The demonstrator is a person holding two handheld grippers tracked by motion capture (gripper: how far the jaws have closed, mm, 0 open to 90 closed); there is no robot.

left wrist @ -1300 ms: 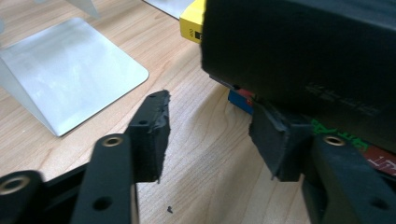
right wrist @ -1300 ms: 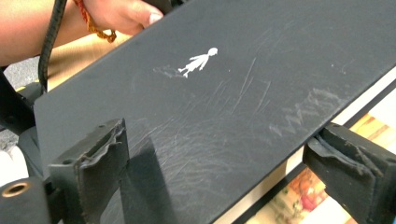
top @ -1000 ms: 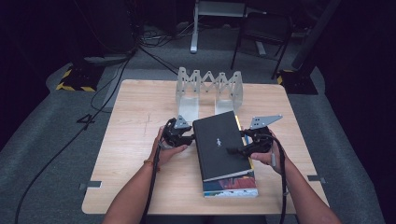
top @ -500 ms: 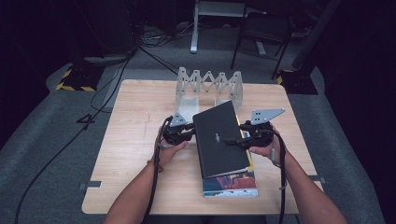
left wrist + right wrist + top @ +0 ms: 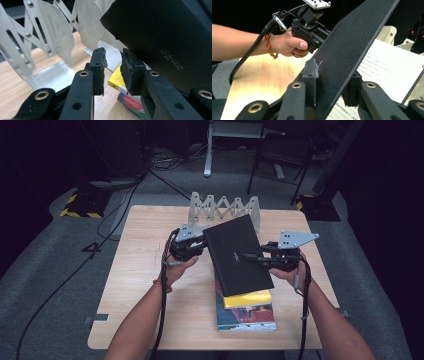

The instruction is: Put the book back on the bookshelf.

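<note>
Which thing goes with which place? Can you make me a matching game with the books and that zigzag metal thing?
Things:
1. black book
2. yellow book
3. colourful book
4. metal rack

Places:
A. at the bottom of the pile
B. standing upright behind the books
C. clamped in the right gripper
D. lying on the colourful book

Pairs: 1-C, 2-D, 3-A, 4-B

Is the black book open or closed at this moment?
Open. In the right gripper view, the black book's cover stands tilted, clamped by the right tool, with a white printed page exposed beyond it.
</note>
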